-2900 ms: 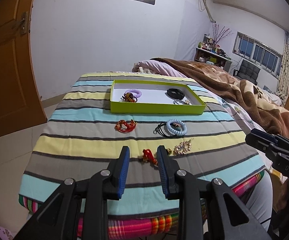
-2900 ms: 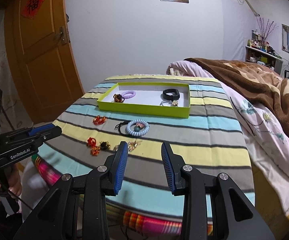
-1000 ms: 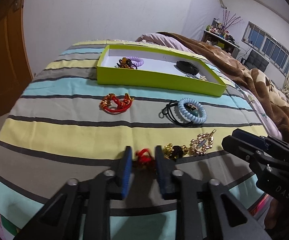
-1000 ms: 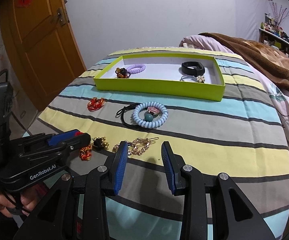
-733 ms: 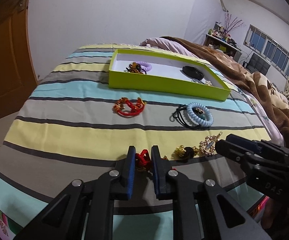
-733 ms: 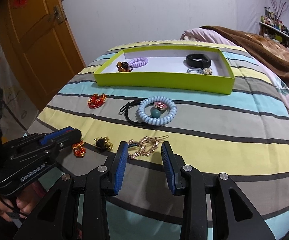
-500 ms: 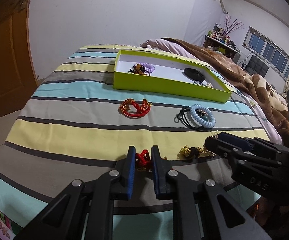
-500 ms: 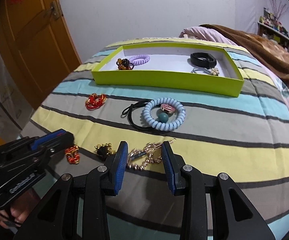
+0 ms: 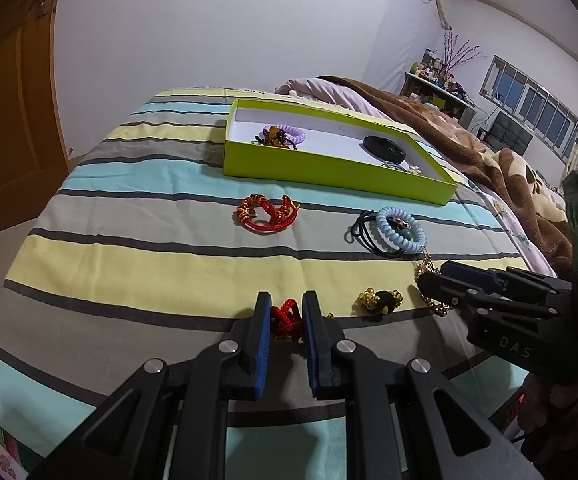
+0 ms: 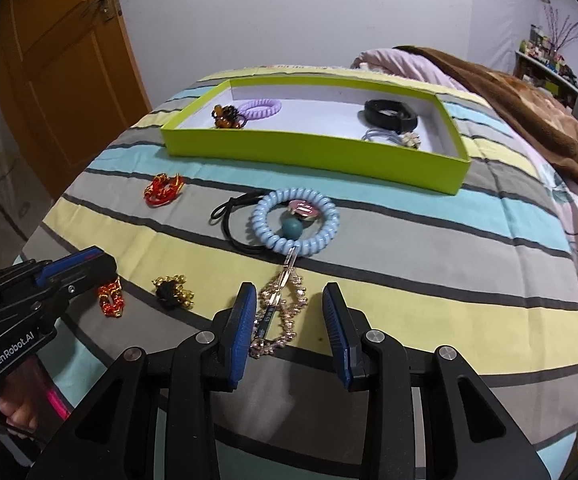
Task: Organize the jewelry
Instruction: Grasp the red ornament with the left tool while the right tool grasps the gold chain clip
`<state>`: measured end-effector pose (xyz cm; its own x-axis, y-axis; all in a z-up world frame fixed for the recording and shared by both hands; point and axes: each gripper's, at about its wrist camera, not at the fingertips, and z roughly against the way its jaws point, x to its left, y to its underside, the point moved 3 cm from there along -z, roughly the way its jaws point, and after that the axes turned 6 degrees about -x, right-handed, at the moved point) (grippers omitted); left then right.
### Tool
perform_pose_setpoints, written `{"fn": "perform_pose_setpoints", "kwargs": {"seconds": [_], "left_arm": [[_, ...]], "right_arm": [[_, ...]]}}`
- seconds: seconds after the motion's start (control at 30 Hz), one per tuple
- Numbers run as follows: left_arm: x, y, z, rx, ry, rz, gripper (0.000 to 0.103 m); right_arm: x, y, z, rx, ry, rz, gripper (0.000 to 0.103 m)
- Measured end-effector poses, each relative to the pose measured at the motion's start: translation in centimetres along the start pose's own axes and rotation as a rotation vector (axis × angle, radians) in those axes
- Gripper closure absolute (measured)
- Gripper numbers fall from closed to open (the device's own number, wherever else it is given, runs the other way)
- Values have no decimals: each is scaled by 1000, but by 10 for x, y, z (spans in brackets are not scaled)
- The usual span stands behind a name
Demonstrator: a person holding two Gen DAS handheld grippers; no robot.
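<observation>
Orange door [image 10: 61,80], brown blanket [image 9: 449,128]

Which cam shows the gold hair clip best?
Right wrist: the gold hair clip lies whole on the striped cloth between the right gripper's open jaws. In the left wrist view that gripper covers most of it; only bits show.

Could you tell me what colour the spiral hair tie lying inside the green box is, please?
The spiral hair tie is pale purple, clearest in the right wrist view.
</observation>
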<state>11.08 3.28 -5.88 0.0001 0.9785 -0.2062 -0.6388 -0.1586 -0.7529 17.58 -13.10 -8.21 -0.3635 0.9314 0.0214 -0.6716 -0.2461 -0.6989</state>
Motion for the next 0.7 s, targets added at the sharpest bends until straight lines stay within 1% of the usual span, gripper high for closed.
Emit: {"fn": "perform_pose_setpoints", "kwargs": {"seconds": [0.1, 0.13, 0.23, 0.27, 0.53, 0.7], "left_arm": [[-1, 0, 0, 0, -3, -1, 87], [-1, 0, 0, 0, -4, -1, 87], [-1, 0, 0, -1, -4, -3, 87], [-2, 0, 0, -1, -4, -4, 87], [-6, -1, 1, -7, 1, -23, 87], [-14, -6, 11, -36, 14, -45, 87]], "right_arm": [[1, -2, -3, -3, 5, 12, 70], [1, -2, -4, -4, 11, 18, 76], [1, -2, -4, -7, 10, 23, 77], [1, -2, -3, -8, 10, 22, 79], [-1, 0, 4, -24, -23, 3, 79], [-4, 0, 18, -53, -34, -15, 79]]}}
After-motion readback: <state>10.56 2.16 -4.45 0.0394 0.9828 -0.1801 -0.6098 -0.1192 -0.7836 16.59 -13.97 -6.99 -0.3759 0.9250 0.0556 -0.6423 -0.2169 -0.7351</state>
